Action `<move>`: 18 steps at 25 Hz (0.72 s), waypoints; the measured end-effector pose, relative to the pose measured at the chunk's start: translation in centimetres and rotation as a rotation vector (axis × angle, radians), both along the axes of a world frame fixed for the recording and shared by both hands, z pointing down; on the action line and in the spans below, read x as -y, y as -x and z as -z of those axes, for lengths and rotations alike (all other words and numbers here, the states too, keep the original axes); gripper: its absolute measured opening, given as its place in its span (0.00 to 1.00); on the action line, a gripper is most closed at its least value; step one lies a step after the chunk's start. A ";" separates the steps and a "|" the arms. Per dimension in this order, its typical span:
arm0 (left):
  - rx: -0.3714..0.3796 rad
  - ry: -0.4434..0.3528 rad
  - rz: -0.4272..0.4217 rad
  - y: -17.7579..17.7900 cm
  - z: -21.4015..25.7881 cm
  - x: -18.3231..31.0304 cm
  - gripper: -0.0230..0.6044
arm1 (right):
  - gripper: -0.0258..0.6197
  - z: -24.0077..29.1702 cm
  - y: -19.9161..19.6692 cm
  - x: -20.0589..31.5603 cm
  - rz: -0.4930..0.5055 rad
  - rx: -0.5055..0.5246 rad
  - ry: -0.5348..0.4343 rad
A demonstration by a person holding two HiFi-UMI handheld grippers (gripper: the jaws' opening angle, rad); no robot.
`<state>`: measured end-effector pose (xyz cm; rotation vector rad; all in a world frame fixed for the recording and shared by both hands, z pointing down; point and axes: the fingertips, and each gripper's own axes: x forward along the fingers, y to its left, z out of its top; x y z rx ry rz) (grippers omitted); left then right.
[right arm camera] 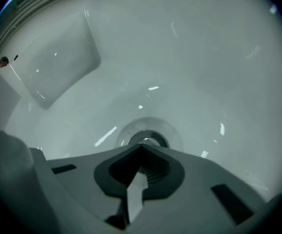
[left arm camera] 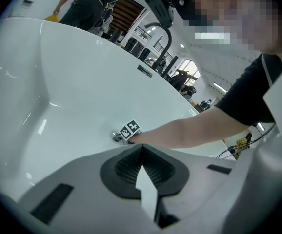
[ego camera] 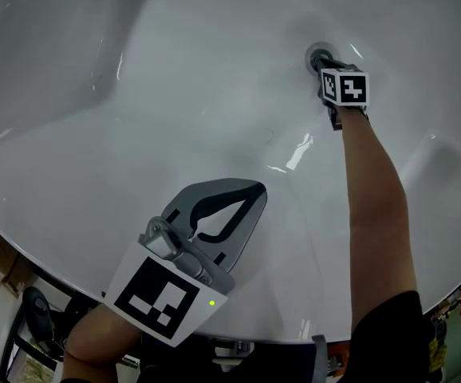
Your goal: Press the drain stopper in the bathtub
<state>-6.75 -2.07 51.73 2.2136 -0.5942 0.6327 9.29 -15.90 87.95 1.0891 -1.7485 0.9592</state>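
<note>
Pushing straight down seemed best: right gripper, fingers closed empty, faced the drain stopper at 12 o'clock; left gripper likewise closed.

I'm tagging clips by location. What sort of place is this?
Probably a showroom or workshop hall, not a home bathroom. A white bathtub with a metal drain stopper stands in the open. Past its rim are what looks like a staircase and another person.
</note>
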 end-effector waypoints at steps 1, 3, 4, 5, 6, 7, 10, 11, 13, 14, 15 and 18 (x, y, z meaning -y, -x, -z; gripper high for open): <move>0.001 0.003 0.007 0.1 0.0 0.0 0.05 | 0.06 0.0 0.1 0.1 -0.001 0.004 -0.002; 0.005 0.006 0.006 0.1 0.0 -0.1 0.05 | 0.06 0.0 0.1 -0.1 -0.005 0.011 0.005; 0.007 0.006 0.001 0.1 -0.1 -0.2 0.05 | 0.06 -0.1 0.2 -0.2 -0.004 0.010 0.013; 0.007 0.006 0.000 0.1 -0.1 -0.2 0.05 | 0.06 -0.1 0.2 -0.2 -0.002 0.009 0.020; 0.006 0.008 0.005 0.1 -0.1 -0.2 0.05 | 0.06 -0.1 0.1 -0.1 -0.004 0.008 0.026; 0.003 0.011 0.012 0.1 -0.1 -0.2 0.05 | 0.06 -0.1 0.1 -0.1 -0.007 0.007 0.030; 0.000 0.015 0.022 0.2 0.0 -0.2 0.05 | 0.06 -0.3 0.3 0.0 0.015 -0.032 0.033; 0.001 0.012 0.014 0.2 0.0 -0.3 0.05 | 0.06 -0.4 0.4 0.0 0.031 -0.057 0.027; 0.006 -0.005 -0.009 0.2 -0.1 -0.3 0.05 | 0.06 -0.5 0.5 0.0 0.037 -0.085 0.014; 0.010 -0.015 -0.013 0.2 -0.2 -0.2 0.05 | 0.06 -0.5 0.3 0.1 0.020 -0.083 0.013; 0.014 -0.026 -0.009 0.2 -0.4 -0.2 0.05 | 0.06 -0.1 0.0 0.2 -0.003 -0.074 0.010; 0.036 -0.057 -0.004 0.4 -1.2 -0.3 0.05 | 0.06 3.2 -0.7 0.3 -0.062 -0.037 -0.039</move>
